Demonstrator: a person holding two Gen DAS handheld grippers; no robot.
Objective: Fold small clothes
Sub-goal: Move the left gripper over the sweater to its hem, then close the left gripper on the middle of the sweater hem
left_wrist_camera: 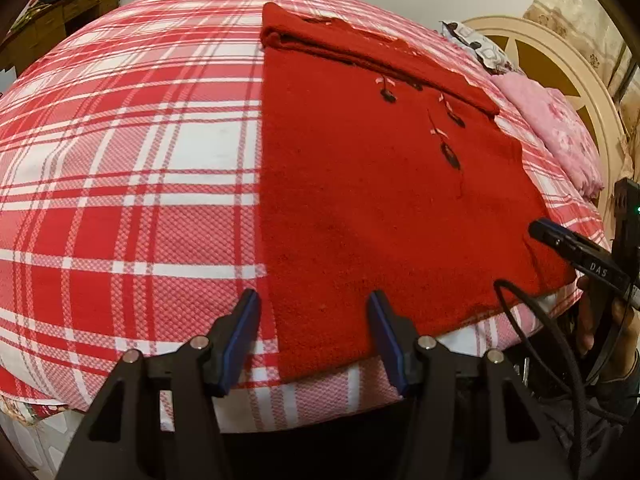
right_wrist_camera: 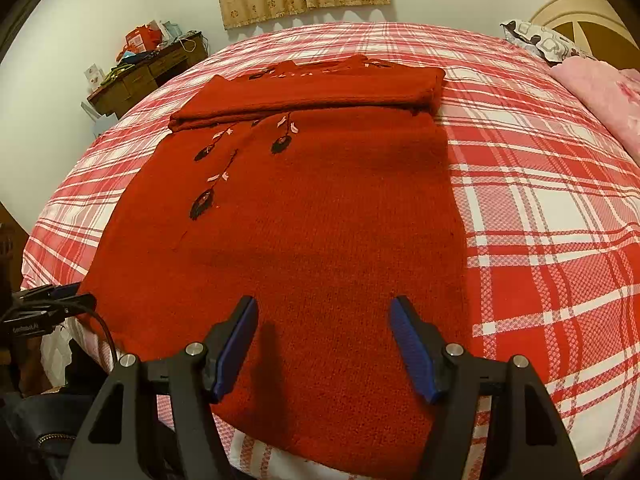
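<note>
Knitted red woollen garment (right_wrist_camera: 304,240) with dark embroidered flowers is lying flat on the red-and-white plaid bedspread (left_wrist_camera: 120,184), its far end folded over at twelve o'clock. Left gripper (left_wrist_camera: 314,336) is tilting steeply down over the hem's near left corner, jaws parted, gripping nothing. Right gripper (right_wrist_camera: 324,344) is hovering likewise at the near right edge, released.
</note>
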